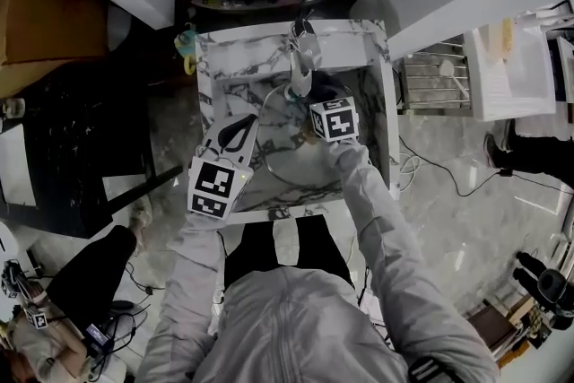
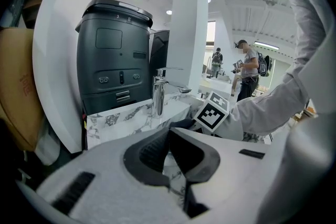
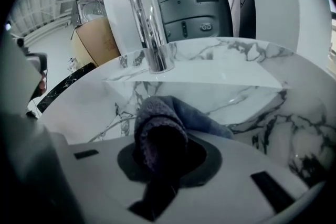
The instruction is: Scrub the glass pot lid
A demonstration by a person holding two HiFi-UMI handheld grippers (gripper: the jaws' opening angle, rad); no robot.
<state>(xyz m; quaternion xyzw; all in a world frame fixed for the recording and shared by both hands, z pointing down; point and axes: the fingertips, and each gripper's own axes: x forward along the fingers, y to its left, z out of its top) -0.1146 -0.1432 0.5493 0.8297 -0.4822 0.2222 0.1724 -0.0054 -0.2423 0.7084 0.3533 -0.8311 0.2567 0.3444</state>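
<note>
1. A person stands at the near edge of a white marble sink (image 1: pixel 269 45), holding one gripper in each hand over the basin.
2. The glass lid (image 1: pixel 285 148) sits in the basin. It is see-through, and only its thin round rim stands out against the marble.
3. The left gripper (image 1: pixel 237 134) reaches in from the near left to the lid's left edge. In the left gripper view its jaws (image 2: pixel 169 149) are drawn almost together, and marble veining shows through the narrow slit between them. They look clamped on the lid's rim, though the glass itself is hard to make out there.
4. The right gripper (image 1: pixel 321 99) is at the far right part of the lid, just in front of the tap (image 1: pixel 303 58).
5. In the right gripper view its jaws (image 3: pixel 160 152) are closed tight on a bunched dark grey cloth (image 3: pixel 157 118), which bulges out beyond the tips toward the basin wall.
6. I cannot tell whether the cloth touches the glass.
7. The chrome tap (image 3: pixel 149 29) stands upright on the far ledge of the sink, its spout reaching over the basin.
8. A tall dark machine (image 2: pixel 113 60) stands beyond the sink.
9. A wire rack (image 1: pixel 435 81) is to the right of the sink.
</note>
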